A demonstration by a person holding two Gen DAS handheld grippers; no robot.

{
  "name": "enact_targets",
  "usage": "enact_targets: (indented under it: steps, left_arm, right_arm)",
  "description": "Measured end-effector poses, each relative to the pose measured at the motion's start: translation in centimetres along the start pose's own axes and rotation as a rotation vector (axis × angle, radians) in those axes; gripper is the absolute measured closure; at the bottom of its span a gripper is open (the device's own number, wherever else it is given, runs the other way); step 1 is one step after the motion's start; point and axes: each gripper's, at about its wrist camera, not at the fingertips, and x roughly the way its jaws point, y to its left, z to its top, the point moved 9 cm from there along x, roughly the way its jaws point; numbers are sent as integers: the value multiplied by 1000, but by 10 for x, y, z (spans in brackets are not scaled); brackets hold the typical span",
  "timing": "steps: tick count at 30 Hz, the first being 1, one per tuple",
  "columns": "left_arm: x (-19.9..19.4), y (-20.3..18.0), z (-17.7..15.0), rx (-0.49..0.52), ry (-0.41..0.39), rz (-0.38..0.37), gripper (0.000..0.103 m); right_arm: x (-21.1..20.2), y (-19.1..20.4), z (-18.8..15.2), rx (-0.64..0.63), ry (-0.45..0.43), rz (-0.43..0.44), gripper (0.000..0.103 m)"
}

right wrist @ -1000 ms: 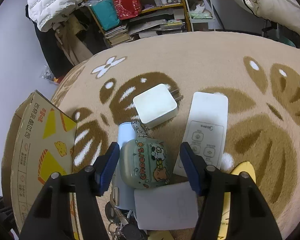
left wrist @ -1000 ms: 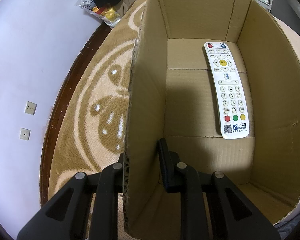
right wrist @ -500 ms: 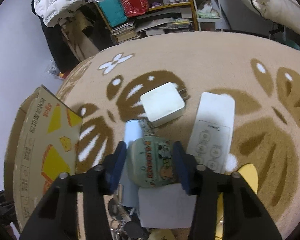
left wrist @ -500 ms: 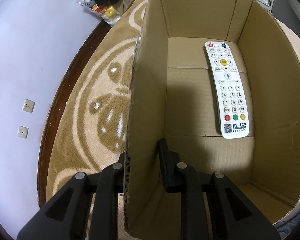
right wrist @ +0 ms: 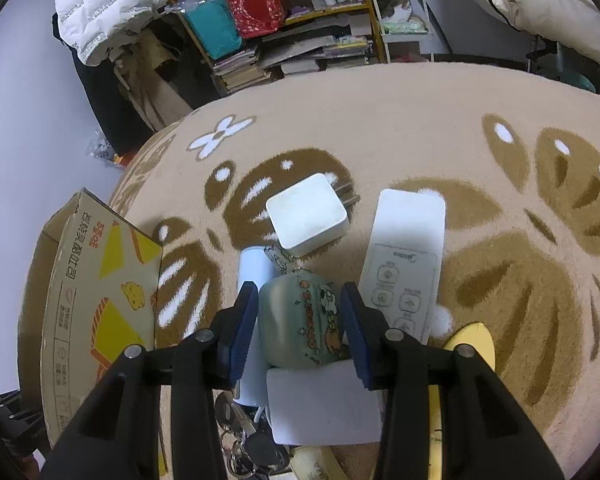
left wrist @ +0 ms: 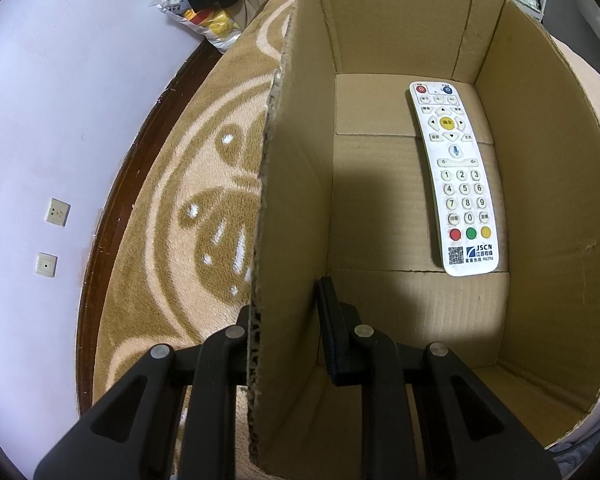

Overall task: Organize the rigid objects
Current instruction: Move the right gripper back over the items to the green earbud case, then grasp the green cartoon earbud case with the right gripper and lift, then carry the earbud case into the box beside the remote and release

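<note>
Two grippers in my hands. My left gripper point(left wrist: 286, 320) is clenched on the side wall of the one cardboard box point(left wrist: 296, 184), one finger outside, one inside. One white TV remote point(left wrist: 454, 180) lies flat on the box floor. My right gripper point(right wrist: 300, 316) is closing around one green earbud case point(right wrist: 300, 320); pads at both flanks. Beside it: one white charger point(right wrist: 306, 216), one flat white remote point(right wrist: 406, 260), one white card point(right wrist: 324, 404), one key bunch point(right wrist: 246, 440). Beige carpet point(right wrist: 380, 128) with brown pattern. One cluttered shelf point(right wrist: 300, 20), white wall point(left wrist: 40, 120) with two sockets.
</note>
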Motion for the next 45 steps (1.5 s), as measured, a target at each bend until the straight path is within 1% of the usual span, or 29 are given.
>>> enact_targets:
  steps: [5,8,10,11,15,16,17,19,20,21,22,23,25,27,29,34,35,38,45]
  left_arm:
    - [0,0,0,1,0,1,83]
    - [0,-1,0,1,1,1,83]
    - [1,-1,0,2,1,2,83]
    - [0,0,0,2,1,1,83]
    - [-1,0,-1,-1,3,-2,83]
    - [-1,0,-1,0,3,-1,83]
    - [-2,0,-1,1,3,1,83]
    - [-2,0,-1,3,2,1,83]
    - [-1,0,-1,3,1,1,83]
    - [-1,0,-1,3,2,1,83]
    - [-1,1,-1,2,3,0,83]
    - [-1,0,-1,1,3,0,83]
    - [-1,1,-1,-1,3,-1,83]
    - [-1,0,-1,2,3,0,83]
    - [-1,0,-1,1,3,0,83]
    - [-1,0,-2,4,3,3,83]
    - [-1,0,-1,5,3,3,83]
    - [-1,0,-2,3,4,2,83]
    - [-1,0,-1,4,4,2,83]
  right_arm:
    - [0,0,-4,-14,47,-13,56]
    - [6,5,-9,-36,79,4,55]
    - [14,8,-12,-39,97,12,51]
    - [16,9,-12,-47,91,-1,49]
    - [24,6,-12,-39,92,8,45]
    - [27,3,-12,-24,87,13,44]
    - [29,0,-11,9,81,43,44]
    - [29,-4,-11,52,77,61,50]
    - [27,-5,-10,59,73,53,56]
    - [27,-6,-10,55,71,33,67]
    - [27,-7,-10,40,72,1,72]
    - [25,-7,-10,23,59,-21,73]
    - [23,-7,-10,22,44,-28,73]
    - [16,-6,-8,5,20,-59,73]
    - [6,-2,-1,-16,-14,-68,73]
    - [-26,18,19,-30,-111,-10,73]
    - [-36,26,23,-48,-141,2,73]
    - [-53,53,31,-97,-187,50,73]
    - [-87,109,33,-198,-256,156,73]
